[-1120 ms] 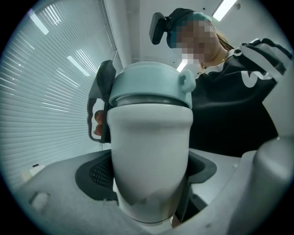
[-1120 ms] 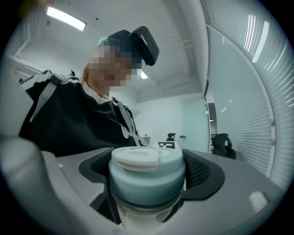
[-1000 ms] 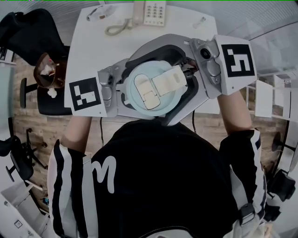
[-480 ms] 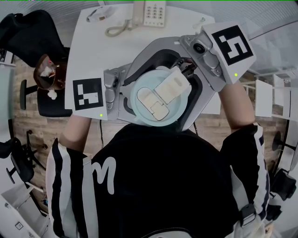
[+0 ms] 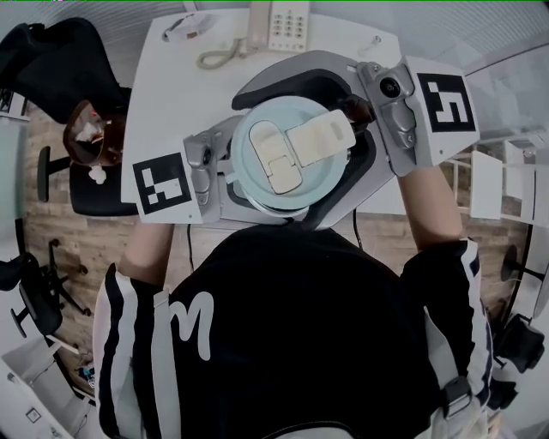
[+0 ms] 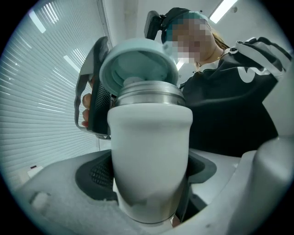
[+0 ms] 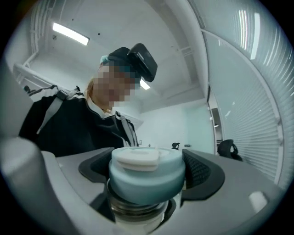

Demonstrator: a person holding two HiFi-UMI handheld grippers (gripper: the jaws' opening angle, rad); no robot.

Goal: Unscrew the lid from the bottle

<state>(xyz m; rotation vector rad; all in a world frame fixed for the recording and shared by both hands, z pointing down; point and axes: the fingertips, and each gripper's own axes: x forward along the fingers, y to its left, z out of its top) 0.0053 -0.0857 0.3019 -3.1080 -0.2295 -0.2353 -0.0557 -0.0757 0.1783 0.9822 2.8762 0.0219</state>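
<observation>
White table (image 5: 171,77) fills the far part of my head view, beyond the bottle (image 6: 150,156); a phone (image 5: 286,24) lies on it, further out from the bottle. From above I see only the pale blue lid (image 5: 283,159) with its cream flip tab, covering the bottle. The left gripper (image 5: 230,176) comes in from the bottle's left and the right gripper (image 5: 330,141) from its right; grey jaws curve round the lid on both sides. The bottle is held off the table, between it and the person (image 5: 300,326) in a black top.

On the left gripper view, blinds (image 6: 36,92) run behind the bottle. That gripper's jaws are clamped on the white body, low down, touching it on both sides. A steel neck (image 6: 147,94) sits above the body; the lid is tilted over the neck, its underside turned towards me; I cannot tell whether the thread is engaged. A hand (image 6: 85,98) grips the right gripper's frame, left of the bottle's top.

On the right gripper view, a ceiling light (image 7: 70,33) shows high above the bottle. That gripper's dark pads (image 7: 197,172) press the lid from either side; the steel neck shows just beneath the lid.
</observation>
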